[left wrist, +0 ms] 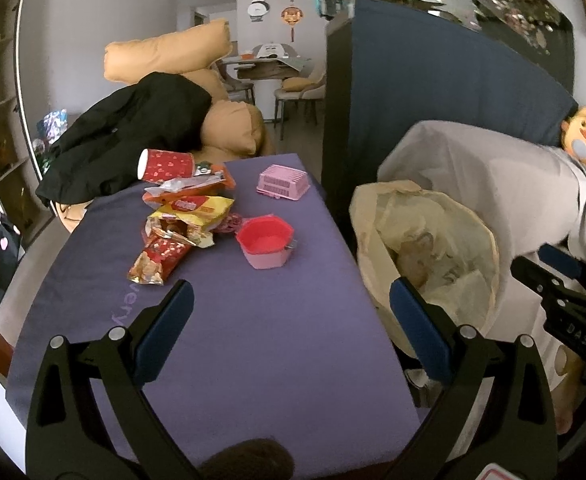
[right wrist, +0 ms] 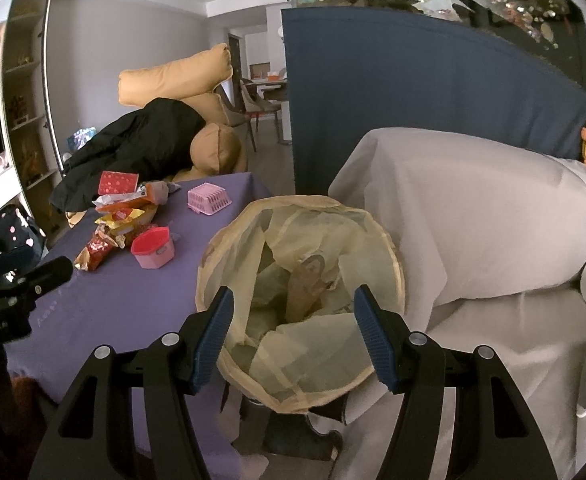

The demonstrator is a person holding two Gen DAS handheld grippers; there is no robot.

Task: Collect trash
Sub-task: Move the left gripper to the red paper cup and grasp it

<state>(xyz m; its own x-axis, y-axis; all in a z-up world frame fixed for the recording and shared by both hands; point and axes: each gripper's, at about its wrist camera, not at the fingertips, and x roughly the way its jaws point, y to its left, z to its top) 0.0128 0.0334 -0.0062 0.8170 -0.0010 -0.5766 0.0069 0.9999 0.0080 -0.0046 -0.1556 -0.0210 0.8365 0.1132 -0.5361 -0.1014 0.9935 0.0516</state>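
Bin liner (right wrist: 305,264) contents murky, bin body hidden

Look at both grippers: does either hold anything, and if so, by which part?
Nothing is held. The left gripper is open over the purple table; the right gripper is open above the lined trash bin.

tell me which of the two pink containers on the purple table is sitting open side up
The pink cup with the red rim, nearer the left gripper, shows its hollow inside. The slatted pink basket farther back lies upside down, base uppermost.
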